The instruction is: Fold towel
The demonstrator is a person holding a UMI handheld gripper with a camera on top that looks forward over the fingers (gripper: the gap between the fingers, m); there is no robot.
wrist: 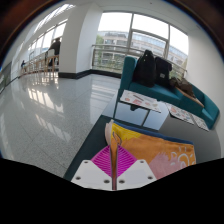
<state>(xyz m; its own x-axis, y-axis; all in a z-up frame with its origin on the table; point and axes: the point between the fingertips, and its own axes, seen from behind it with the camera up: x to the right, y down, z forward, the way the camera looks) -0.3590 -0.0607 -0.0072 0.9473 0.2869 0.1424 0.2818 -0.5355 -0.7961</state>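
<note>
Claw [117, 172] pinching orange-pink towel [150, 155]

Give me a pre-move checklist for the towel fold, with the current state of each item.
1. Gripper has towel fabric between its fingers: ok; a yellow-pink fold rises from them.
2. Grip firm on both pads: cannot tell.
3. Towel lying flat ahead: not ok; bunched near the fingers.
4. Table surface free beside the towel: ok.
5. Far towel edge visible: cannot tell.
</note>
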